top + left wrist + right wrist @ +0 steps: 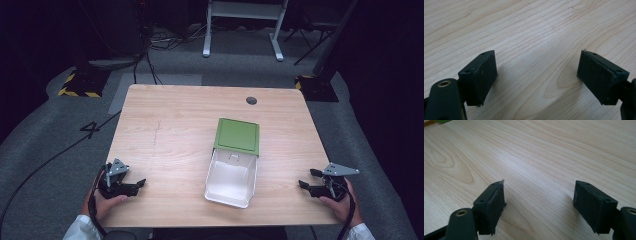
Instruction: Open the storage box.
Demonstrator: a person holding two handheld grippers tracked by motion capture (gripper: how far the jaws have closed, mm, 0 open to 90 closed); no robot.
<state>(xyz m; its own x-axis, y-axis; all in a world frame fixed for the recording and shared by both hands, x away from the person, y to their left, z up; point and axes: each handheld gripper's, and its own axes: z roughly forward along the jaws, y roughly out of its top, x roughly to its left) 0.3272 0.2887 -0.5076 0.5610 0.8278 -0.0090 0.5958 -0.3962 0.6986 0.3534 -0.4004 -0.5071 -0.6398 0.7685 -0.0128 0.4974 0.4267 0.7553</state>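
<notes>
A white box (231,179) lies open near the table's front middle, its green lid (237,135) hinged back and flat on the wood behind it. The box's inside looks empty. My left gripper (138,185) rests at the front left corner, held by a hand, jaws wide apart and pointing right. In the left gripper view the left gripper (537,75) holds nothing over bare wood. My right gripper (308,179) sits at the front right edge, jaws spread and pointing left toward the box. The right gripper view shows the right gripper (539,203) open and empty too.
The wooden table (170,130) has a round grey cable port (251,100) near its far right edge. Beyond the table stand a white frame (242,25) and loose cables (145,55) on grey carpet. A green corner (441,121) peeks in at the right gripper view's top left.
</notes>
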